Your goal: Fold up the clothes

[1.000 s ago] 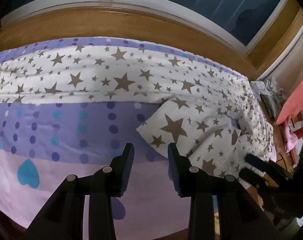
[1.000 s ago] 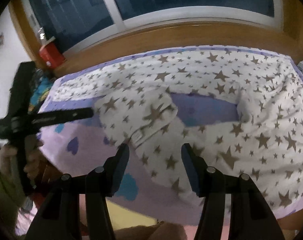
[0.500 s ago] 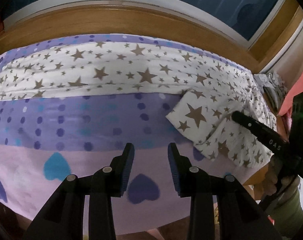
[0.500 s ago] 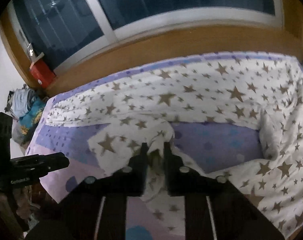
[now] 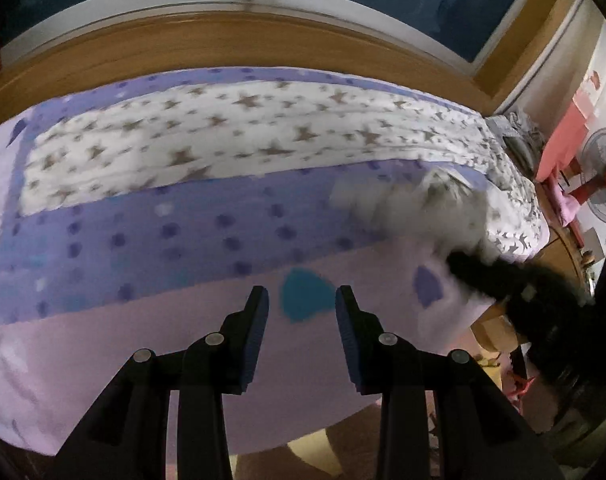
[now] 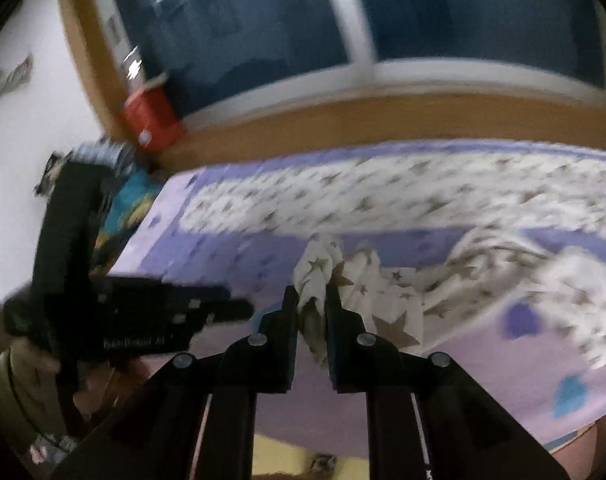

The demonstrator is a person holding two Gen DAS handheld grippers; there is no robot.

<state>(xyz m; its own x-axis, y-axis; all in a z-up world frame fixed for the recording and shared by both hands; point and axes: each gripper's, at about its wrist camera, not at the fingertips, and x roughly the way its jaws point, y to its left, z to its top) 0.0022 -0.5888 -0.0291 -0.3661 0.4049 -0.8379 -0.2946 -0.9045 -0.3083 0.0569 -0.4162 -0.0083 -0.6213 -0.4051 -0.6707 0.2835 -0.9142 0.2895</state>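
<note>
Left wrist view: I saw one star-print cloth, blurred, lying on the bedsheet well right of and beyond my left gripper, whose jaws stood wide apart over the sheet, holding nothing; the right gripper touched that cloth's near edge. Right wrist view: I had one star-print cloth bunched directly between the right gripper fingers, clamped tight on it; left gripper hovered just left, not touching it.
</note>
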